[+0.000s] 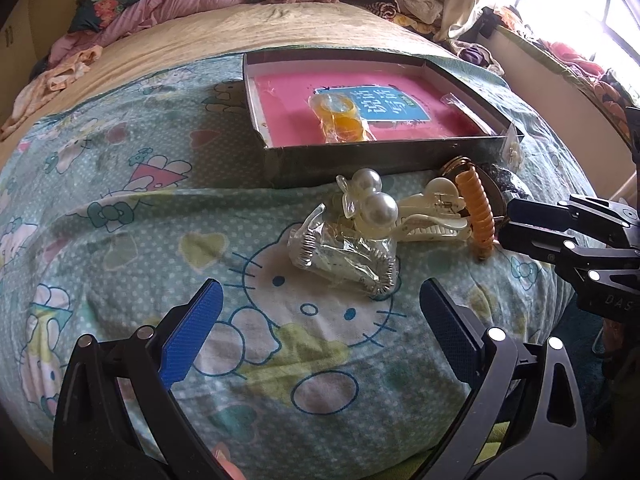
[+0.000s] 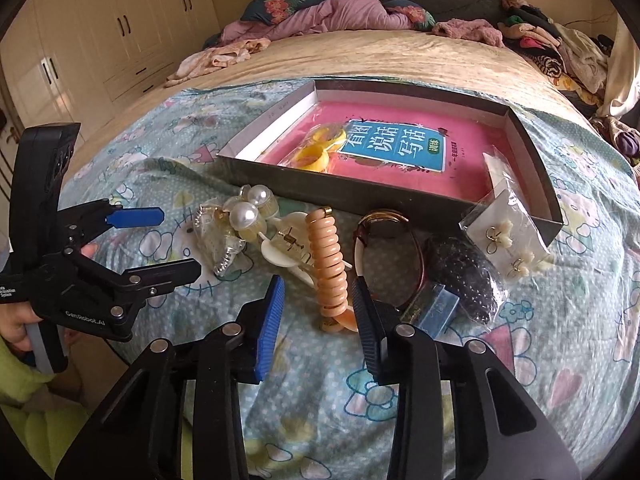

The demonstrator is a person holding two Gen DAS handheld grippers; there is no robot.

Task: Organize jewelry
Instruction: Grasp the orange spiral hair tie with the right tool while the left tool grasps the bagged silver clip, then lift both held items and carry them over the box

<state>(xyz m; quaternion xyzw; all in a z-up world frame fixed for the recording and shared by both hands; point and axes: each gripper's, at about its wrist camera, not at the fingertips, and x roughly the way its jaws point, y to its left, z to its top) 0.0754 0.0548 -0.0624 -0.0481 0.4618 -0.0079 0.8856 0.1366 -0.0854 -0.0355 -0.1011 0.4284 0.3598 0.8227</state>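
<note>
A shallow dark box point(image 1: 280, 162) point(image 2: 320, 194) lies on the bed with a pink book and bagged yellow rings point(image 1: 340, 118) point(image 2: 318, 152) inside. In front of it lie a pearl hair clip point(image 1: 372, 200) point(image 2: 248, 212), a clear packet point(image 1: 344, 258) point(image 2: 222, 250), a cream claw clip point(image 1: 432, 216) point(image 2: 288, 250), an orange spiral hair tie point(image 1: 476, 212) point(image 2: 330, 264), a brown-strapped watch point(image 2: 384, 224), a dark dotted pouch point(image 2: 468, 276) and bagged earrings point(image 2: 508, 240). My right gripper point(image 2: 320, 314) point(image 1: 508, 224) stands open, straddling the tie's near end. My left gripper point(image 1: 320, 320) point(image 2: 160, 244) is open just short of the packet.
A small blue box point(image 2: 436, 304) lies by the watch. Clothes point(image 2: 320, 12) are heaped at the head of the bed and along the right side point(image 1: 560, 48). A white wardrobe point(image 2: 100, 40) stands to the left. A hand point(image 2: 16, 316) grips the left tool.
</note>
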